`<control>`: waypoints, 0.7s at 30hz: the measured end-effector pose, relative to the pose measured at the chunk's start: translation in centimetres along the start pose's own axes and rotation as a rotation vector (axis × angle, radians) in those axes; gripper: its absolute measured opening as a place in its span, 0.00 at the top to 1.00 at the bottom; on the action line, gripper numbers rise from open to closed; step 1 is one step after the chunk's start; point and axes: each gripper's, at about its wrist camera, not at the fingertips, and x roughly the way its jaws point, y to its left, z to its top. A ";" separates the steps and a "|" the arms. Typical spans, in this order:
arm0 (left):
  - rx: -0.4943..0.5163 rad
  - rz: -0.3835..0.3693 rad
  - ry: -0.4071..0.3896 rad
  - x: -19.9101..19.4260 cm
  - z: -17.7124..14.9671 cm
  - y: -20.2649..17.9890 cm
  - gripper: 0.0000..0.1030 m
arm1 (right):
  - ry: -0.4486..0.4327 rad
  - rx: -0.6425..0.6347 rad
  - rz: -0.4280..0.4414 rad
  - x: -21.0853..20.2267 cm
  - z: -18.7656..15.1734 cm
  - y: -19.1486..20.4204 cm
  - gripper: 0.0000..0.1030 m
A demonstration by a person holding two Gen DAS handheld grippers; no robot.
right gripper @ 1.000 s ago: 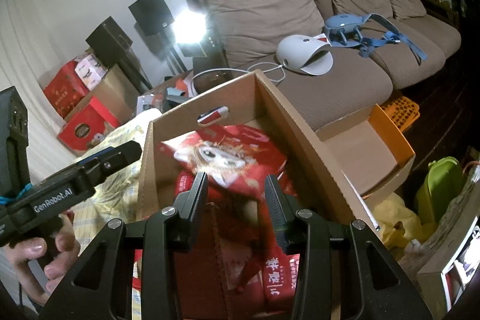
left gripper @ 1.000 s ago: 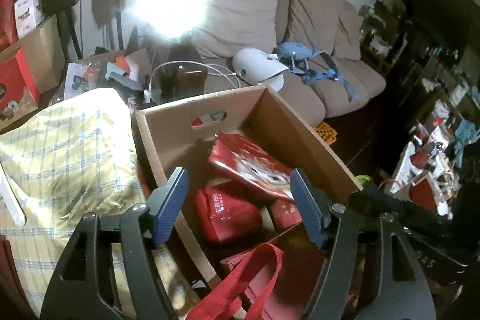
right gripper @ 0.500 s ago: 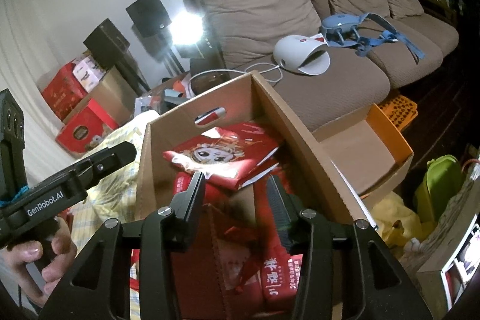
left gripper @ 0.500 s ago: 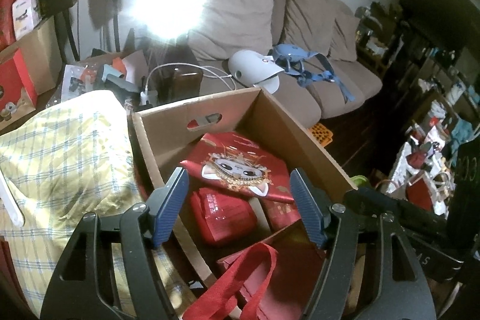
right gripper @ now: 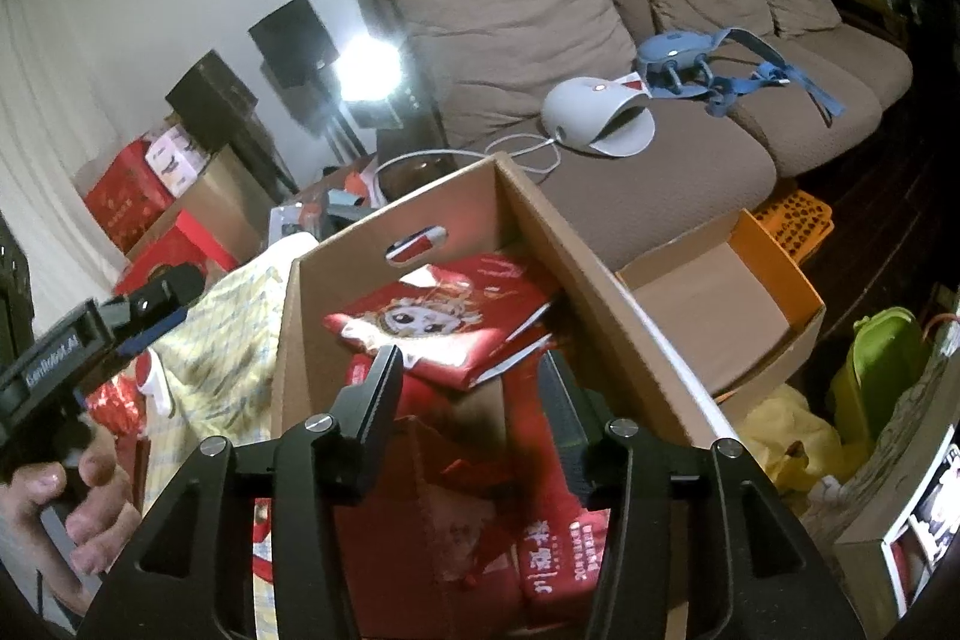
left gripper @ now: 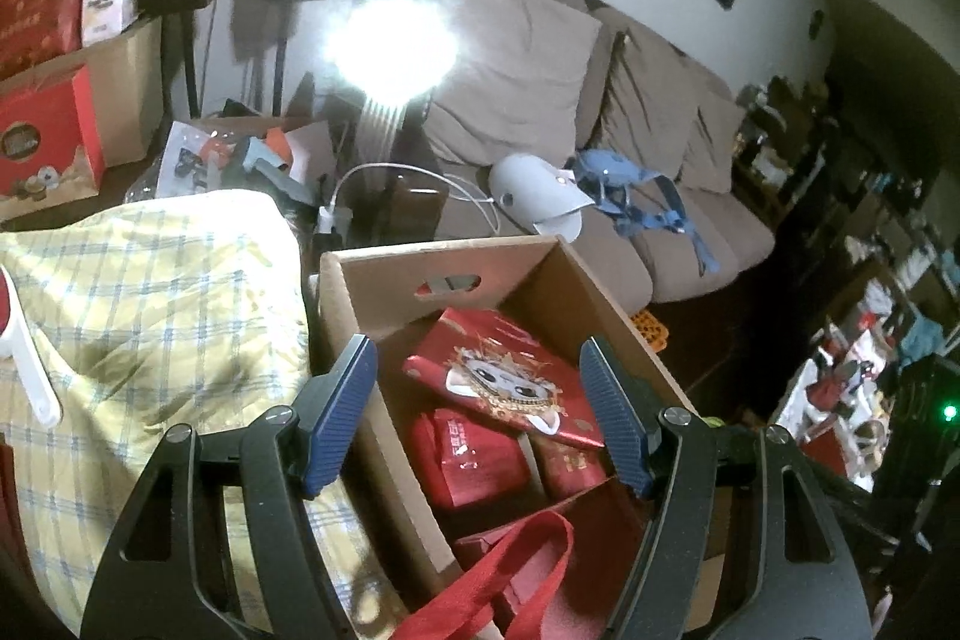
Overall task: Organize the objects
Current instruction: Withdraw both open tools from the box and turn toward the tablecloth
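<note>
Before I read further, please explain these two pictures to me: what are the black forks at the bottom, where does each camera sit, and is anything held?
The black forks are hand-held grippers, not robot arms; a person holds one in each hand. Each picture comes from a camera mounted on one gripper, looking along its fingers.

The left gripper has blue pads and is open and empty. The right gripper has just been opening and grips nothing. Both point at a cardboard box holding red gift bags; the top one shows a cartoon face. A brown sofa stands behind, and a yellow checked cloth lies beside the box.
</note>
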 end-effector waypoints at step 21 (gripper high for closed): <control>0.359 -0.229 0.299 5.6 -4.7 -9.0 0.74 | -0.031 0.085 -0.042 -1.5 0.6 -3.4 0.51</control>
